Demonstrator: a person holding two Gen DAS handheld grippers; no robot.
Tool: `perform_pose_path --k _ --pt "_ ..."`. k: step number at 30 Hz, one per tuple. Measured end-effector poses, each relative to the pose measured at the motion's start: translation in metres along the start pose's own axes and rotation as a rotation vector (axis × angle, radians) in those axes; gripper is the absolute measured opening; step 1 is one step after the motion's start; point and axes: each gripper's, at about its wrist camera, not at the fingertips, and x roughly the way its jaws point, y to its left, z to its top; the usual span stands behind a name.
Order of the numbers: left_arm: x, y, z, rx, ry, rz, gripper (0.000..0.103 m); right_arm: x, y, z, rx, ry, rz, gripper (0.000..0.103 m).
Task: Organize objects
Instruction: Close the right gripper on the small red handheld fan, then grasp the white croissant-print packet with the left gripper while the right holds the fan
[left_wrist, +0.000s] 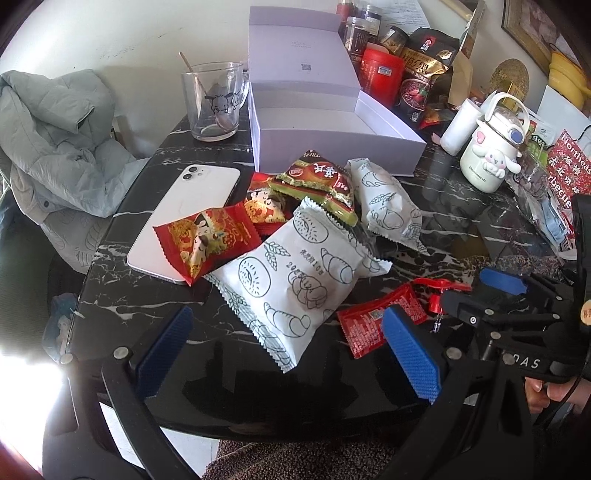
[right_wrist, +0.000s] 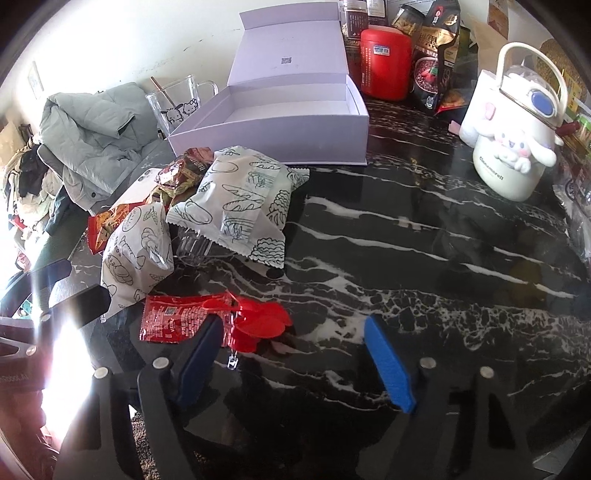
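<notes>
A heap of snack packets lies on the black marble table in front of an open, empty pale lilac box. My left gripper is open, and the near corner of a white bread packet lies between its blue fingers without touching the pads. Behind it lie a second white packet, a green-and-red packet and red packets. My right gripper is open over bare table. Its left finger is beside a red plastic trinket and a flat red sachet.
A white phone lies under the red packets. A glass mug stands left of the box. At the right stand a cartoon flask, a red canister and food bags. A grey jacket hangs over a chair.
</notes>
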Motion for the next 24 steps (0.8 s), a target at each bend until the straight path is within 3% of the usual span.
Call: perform_pose_path --k 7,11,16,20,24 --pt "0.009 -0.002 0.012 0.03 -0.016 -0.001 0.103 0.011 0.001 0.003 -0.019 0.035 0.052 0.061" --pt "0.015 -0.005 0.019 0.074 -0.018 -0.037 0.103 0.014 0.0 0.009 -0.032 0.039 0.067 0.039" --pt "0.024 -0.013 0.023 0.127 0.013 -0.09 0.103 0.017 0.0 0.015 -0.047 0.045 0.074 0.039" --pt "0.027 -0.018 0.024 0.17 0.001 -0.053 0.103 0.019 -0.002 0.018 -0.05 0.047 0.079 0.039" --pt "0.029 -0.019 0.025 0.195 -0.015 -0.068 0.103 0.02 -0.002 0.018 -0.049 0.044 0.082 0.039"
